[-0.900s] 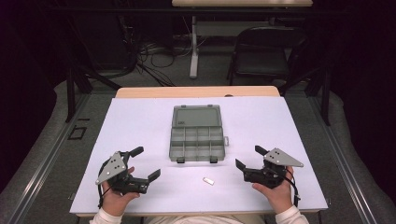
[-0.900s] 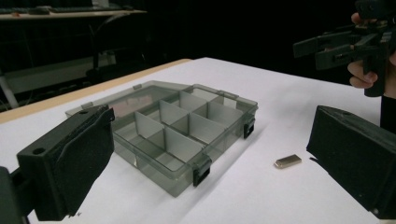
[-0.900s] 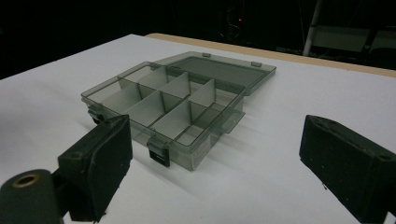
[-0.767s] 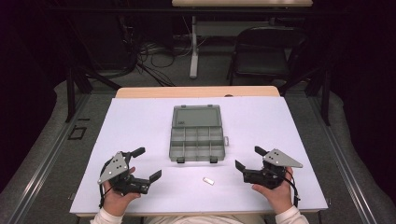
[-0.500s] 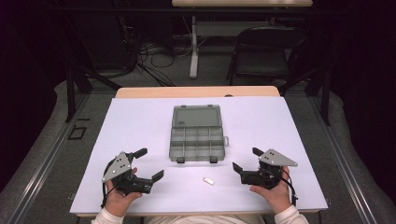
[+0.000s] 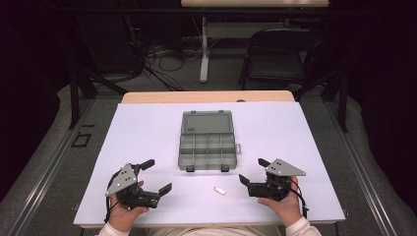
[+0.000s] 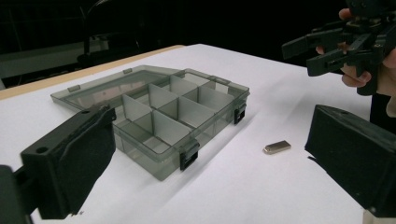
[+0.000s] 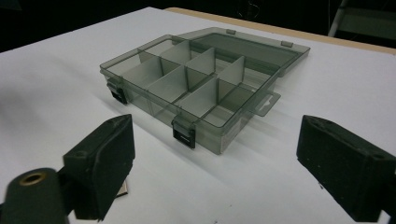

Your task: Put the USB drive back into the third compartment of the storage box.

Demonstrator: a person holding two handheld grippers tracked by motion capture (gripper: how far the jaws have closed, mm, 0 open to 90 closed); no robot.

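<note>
A smoky grey compartment box (image 6: 207,142) lies open at the table's middle, its lid (image 6: 206,122) flat behind it and its dividers bare. A small silvery metal piece (image 6: 219,191) rests on the white table top in front of the box, between the two hands. My left gripper (image 6: 157,176) is open at the near left, its jaws pointing toward the box (image 7: 159,116) and the metal piece (image 7: 277,147). My right gripper (image 6: 252,171) is open at the near right, with the box (image 8: 201,88) ahead. Nothing sits between either pair of jaws.
The white sheet (image 6: 295,132) covers the table, with a wooden edge (image 6: 206,96) at the far side. A folding chair (image 6: 275,54) and table legs with cables (image 6: 157,59) stand on the dark floor beyond. The other hand's gripper (image 7: 327,46) hangs at the upper right of the left gripper view.
Both grippers have drifted slightly inward toward the table's centre, the right one more. The box and the metal piece have not moved.
</note>
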